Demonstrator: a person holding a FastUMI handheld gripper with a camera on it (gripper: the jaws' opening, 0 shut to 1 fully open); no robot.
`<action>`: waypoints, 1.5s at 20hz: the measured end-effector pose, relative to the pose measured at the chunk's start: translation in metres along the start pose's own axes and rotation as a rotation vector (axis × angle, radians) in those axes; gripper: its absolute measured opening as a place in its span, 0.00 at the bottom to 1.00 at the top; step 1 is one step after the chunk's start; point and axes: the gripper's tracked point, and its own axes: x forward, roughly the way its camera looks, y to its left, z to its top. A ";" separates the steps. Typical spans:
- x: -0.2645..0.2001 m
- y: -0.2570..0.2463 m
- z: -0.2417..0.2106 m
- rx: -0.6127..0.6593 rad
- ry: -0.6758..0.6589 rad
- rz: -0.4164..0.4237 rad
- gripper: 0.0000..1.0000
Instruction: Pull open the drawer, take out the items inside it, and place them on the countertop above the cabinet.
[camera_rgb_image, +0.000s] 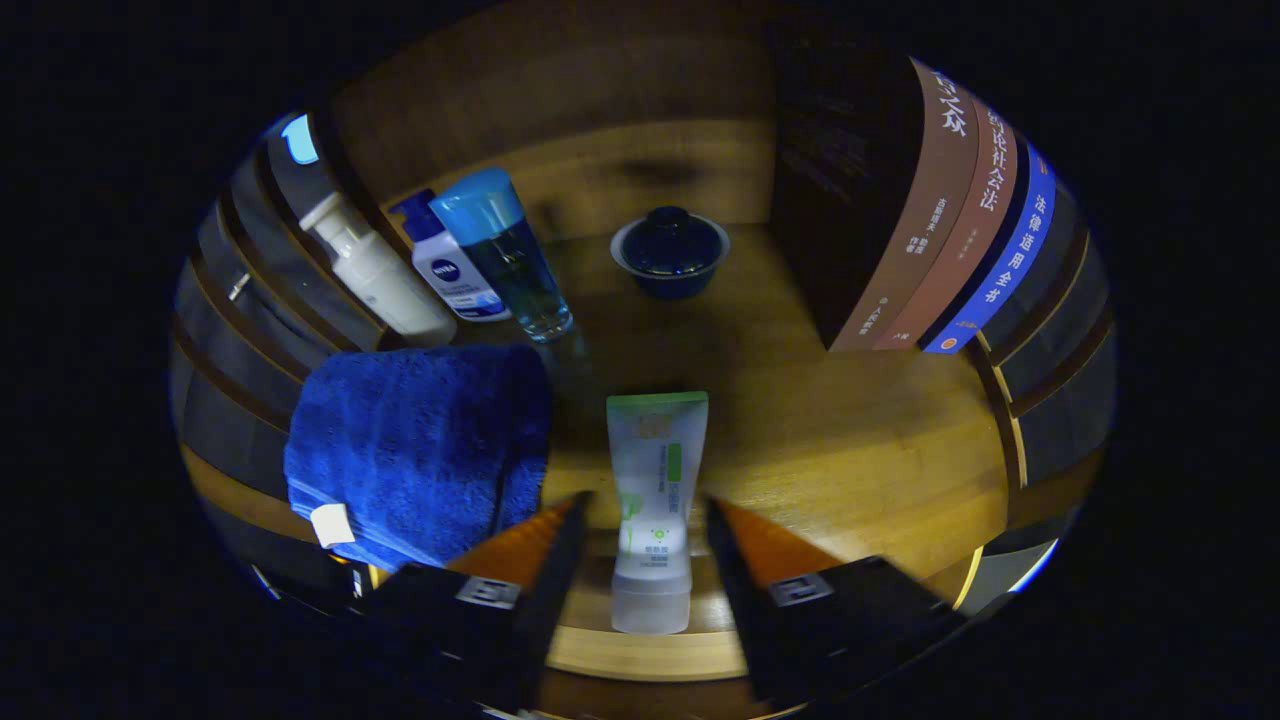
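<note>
One tube (655, 500) stands on the table (860, 450), cap down, its long axis running straight up between the fingers of the claw (645, 520). Those fingers stand wide, either side of it, not visibly pressing. Left of the tube lies a blue towel (420, 450).

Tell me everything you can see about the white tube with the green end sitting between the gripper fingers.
The tube is a translucent white plastic squeeze tube with a flat green crimped end pointing away from the gripper and a frosted cap nearest it. It carries green printed markings. It lies on the wooden countertop, lengthwise between the open fingers, which stand clear of its sides. A folded blue towel lies beside it, apart.
</note>
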 end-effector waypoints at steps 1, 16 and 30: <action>0.000 0.001 0.000 0.015 -0.014 0.012 0.85; -0.134 -0.015 -0.046 -0.009 -0.367 -0.171 0.99; -0.221 -0.002 -0.174 -0.175 -0.842 -0.171 0.97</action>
